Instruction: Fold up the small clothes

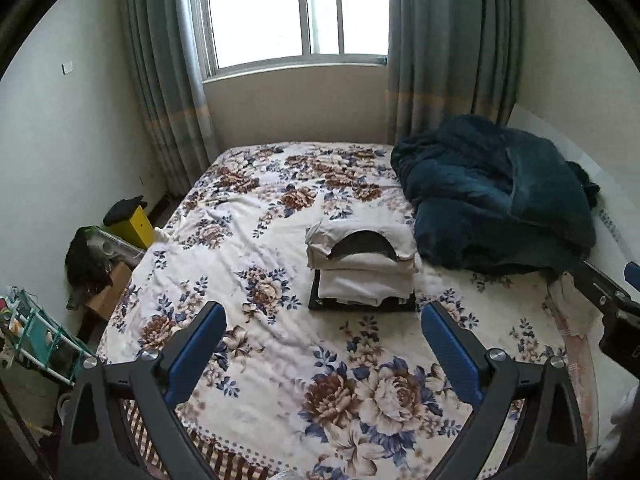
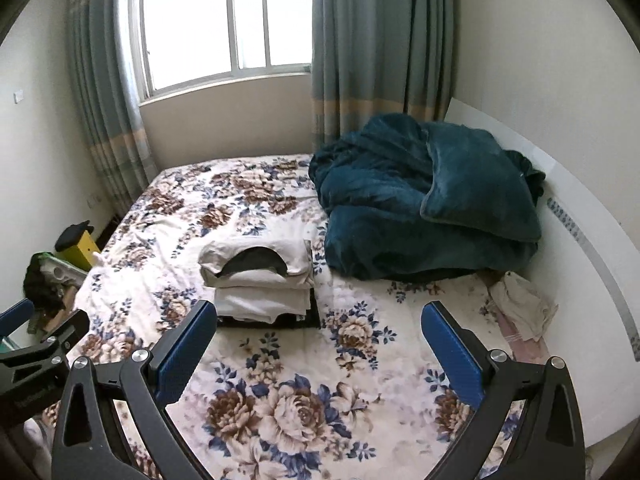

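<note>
Left tool (image 1: 324,344) wide open, empty, above the bed (image 1: 256,344). Right tool (image 2: 320,344) same: spread apart, nothing in it. Stack of folded clothes (image 1: 362,268) sits mid-bed on a dark flat thing, maybe a board. Teal blanket (image 2: 424,208) heaped just beside it. Crumpled cloth (image 2: 520,304) near the headboard, unfolded.

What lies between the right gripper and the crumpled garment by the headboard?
Nothing visible does. The open right gripper hangs over bare floral bedsheet; the crumpled garment lies ahead to its right, clear of the teal blanket.
</note>
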{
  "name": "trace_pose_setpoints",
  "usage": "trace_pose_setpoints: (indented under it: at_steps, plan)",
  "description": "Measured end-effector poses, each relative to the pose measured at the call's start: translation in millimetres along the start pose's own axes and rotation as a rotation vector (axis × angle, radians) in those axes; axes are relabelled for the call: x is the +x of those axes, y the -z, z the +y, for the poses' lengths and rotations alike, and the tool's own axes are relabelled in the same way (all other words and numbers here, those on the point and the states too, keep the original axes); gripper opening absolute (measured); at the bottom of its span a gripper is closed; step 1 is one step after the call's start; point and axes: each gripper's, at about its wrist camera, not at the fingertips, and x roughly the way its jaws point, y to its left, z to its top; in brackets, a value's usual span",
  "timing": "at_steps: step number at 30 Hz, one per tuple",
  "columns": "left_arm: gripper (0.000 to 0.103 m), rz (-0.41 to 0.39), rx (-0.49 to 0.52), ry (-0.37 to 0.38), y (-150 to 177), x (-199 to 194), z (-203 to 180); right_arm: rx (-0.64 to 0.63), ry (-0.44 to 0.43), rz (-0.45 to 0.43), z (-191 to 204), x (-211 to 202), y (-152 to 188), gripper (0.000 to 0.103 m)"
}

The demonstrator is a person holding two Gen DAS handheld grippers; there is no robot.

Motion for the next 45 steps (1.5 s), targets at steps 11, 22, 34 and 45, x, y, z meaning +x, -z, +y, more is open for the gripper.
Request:
trace_pose_setpoints:
  at_steps: [11, 22, 34, 45]
  plan:
    - [0.1, -0.02, -0.045, -0.017, 15.8, -66.0, 1.0, -0.039, -0.047, -0.042, -12.9, -98.7, 1.7, 0.103]
    - [0.103, -0.041, -0.052, -0.033, 23.6, -86.0, 0.6, -0.068, -0.079, -0.056, -18.6, -125.8, 1.9, 0.103]
    - [0.103, -0.042, -0.069, -0.047, 20.9, -90.6, 0.3, -0.074, -0.107, -0.051, -23.7, -130.0, -2.6, 0.103]
    - [0.103, -0.051, -0.068, -0.057, 18.8, -94.0, -2.7, -0.07, -0.127, -0.046, -24.7, -127.4, -5.7, 0.103]
